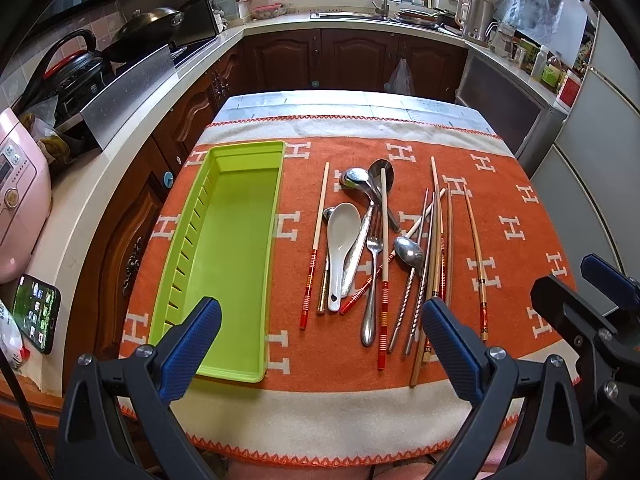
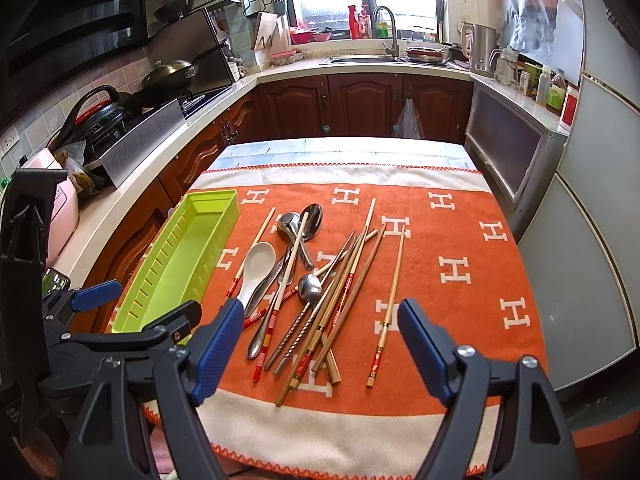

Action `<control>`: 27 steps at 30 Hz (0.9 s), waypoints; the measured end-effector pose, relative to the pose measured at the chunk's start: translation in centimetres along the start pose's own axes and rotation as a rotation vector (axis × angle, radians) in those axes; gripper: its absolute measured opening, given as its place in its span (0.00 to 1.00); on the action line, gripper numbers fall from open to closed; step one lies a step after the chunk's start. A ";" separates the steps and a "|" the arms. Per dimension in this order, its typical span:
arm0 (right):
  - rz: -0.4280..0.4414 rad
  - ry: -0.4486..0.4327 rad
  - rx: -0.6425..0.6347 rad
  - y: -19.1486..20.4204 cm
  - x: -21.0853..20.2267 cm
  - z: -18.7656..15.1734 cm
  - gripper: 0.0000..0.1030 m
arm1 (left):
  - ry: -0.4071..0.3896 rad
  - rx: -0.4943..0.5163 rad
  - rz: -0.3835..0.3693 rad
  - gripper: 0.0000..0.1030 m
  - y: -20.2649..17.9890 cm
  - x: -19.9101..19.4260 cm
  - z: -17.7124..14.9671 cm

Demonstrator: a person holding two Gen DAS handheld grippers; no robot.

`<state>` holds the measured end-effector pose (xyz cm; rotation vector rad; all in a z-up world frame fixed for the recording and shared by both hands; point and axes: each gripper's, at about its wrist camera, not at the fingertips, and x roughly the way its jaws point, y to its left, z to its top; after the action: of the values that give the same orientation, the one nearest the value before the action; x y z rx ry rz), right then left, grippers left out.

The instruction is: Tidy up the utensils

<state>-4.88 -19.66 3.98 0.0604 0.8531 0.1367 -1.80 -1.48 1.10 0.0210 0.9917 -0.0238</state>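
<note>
My left gripper hangs nearest, jaws spread wide with nothing between the blue pads, low over the near edge of the cloth. My right gripper hovers beside it, also released and bare, its pads clear of everything. In the left view the right one shows at the right edge; in the right view the left one shows at the left edge.

The tray is my landmark: lime green, long, lying lengthwise on the left part of the cloth with a row of slots down its left wall. Nothing lies in it.

All the utensils lie loose on the cloth to the right of the tray, well apart from it. Closest to the tray is a single chopstick with a red banded end. Next to that, further right, a white spoon lies bowl up, and beside it a fork with its handle towards me. A small steel spoon rests on crossing chopsticks. Right of these is a bundle of chopsticks, some wooden, some twisted metal, overlapping. Furthest right from the tray, one chopstick lies alone.

Beyond the white spoon, two large steel spoons overlap, bowls away from me.

Past the tray's far end, the cloth ends on the table.
</note>
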 end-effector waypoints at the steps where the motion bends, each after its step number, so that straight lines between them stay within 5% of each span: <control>1: 0.003 -0.001 0.001 0.0 -0.1 -0.1 0.75 | -0.002 0.000 -0.001 0.96 0.0 -0.1 -0.1; 14: -0.006 -0.029 -0.012 0.6 -1.8 -0.5 0.75 | -0.061 -0.026 -0.060 0.97 0.8 -2.2 -0.4; 27: -0.015 -0.037 -0.031 0.2 -2.4 0.7 0.70 | -0.106 0.018 -0.004 0.97 0.8 -3.0 0.9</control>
<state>-5.96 -19.75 6.21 0.0270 0.8138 0.1344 -2.69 -0.68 4.16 0.0343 0.8856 -0.0370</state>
